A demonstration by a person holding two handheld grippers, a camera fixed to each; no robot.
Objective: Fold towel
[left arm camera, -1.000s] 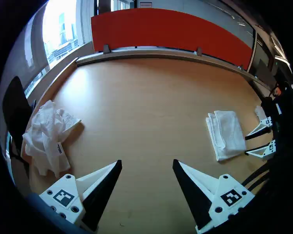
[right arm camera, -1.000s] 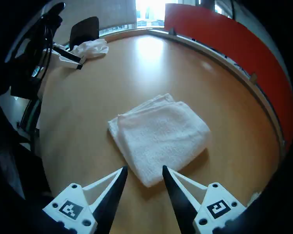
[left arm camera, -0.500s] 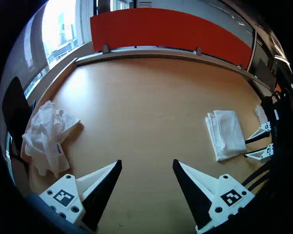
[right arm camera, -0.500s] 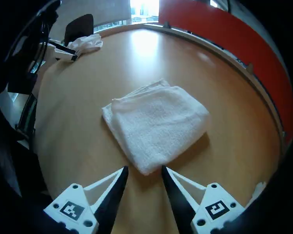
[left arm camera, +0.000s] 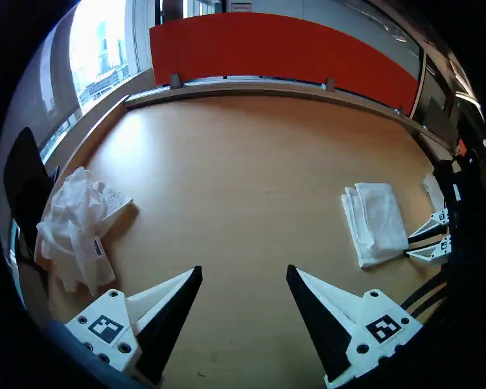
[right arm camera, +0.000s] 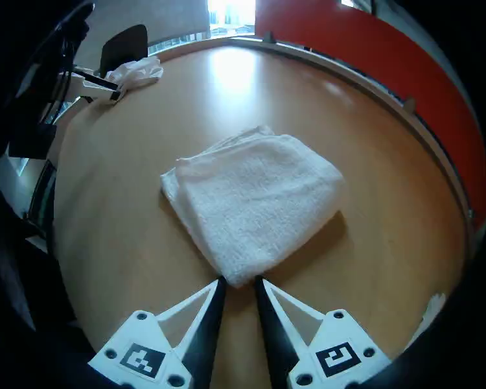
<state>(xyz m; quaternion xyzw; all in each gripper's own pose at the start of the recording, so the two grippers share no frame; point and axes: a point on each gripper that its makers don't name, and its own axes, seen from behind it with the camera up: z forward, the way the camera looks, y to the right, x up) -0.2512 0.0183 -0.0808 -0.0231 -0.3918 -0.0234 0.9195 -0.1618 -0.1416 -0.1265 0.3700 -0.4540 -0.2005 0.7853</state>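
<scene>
Fingers of my right gripper (right arm camera: 240, 288) stand close together, with the near corner of the folded towel (right arm camera: 256, 194) right at their tips at 12 o'clock. I cannot tell whether they pinch it. My left gripper (left arm camera: 243, 275), fingers spread wide and empty, has the towel well apart at 2 o'clock, on the wooden worktop (right arm camera: 126, 259) by a red partition (left arm camera: 275, 48).

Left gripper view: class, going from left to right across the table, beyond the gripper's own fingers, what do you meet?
Crumpled cloth → folded towel → right gripper
</scene>
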